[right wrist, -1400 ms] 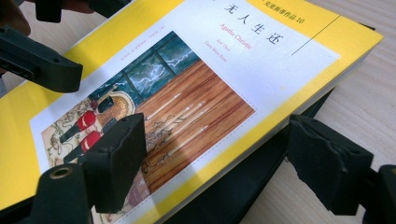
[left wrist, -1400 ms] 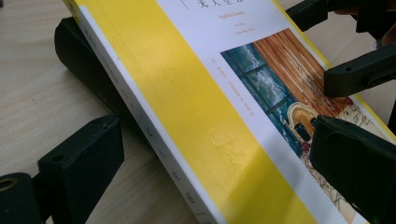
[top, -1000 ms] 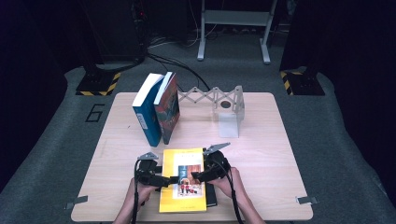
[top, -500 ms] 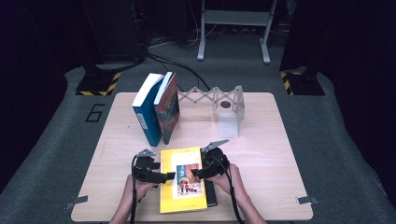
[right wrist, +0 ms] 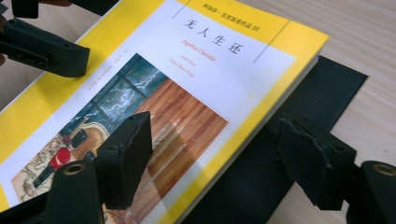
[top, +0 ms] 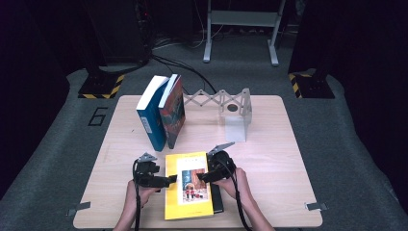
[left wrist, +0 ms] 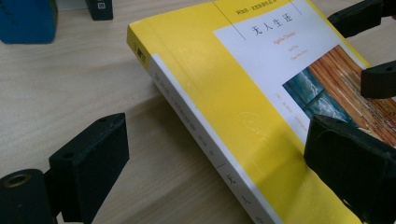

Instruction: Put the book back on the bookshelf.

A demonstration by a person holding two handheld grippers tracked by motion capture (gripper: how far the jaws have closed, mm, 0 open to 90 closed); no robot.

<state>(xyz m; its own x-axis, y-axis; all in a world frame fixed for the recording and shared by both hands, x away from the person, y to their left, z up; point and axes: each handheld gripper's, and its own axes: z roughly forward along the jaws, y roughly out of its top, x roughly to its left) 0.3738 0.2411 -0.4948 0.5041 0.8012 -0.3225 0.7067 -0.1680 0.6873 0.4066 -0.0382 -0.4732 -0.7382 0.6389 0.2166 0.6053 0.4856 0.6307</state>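
My left gripper (top: 166, 181) and right gripper (top: 202, 176) both gape wide, tips facing inward, near each other; hands grip handles behind.

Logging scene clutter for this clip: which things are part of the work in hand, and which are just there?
In hand: yellow book, left gripper, right gripper, both open at its edges.
Lying about: black sheet under the book, two upright books, folding rack.

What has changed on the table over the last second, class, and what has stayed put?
The left gripper moved in to the yellow book's spine edge; the right gripper lowered over the cover. Both jaws stand open, nothing gripped. The yellow book and the upright books stayed where they were.
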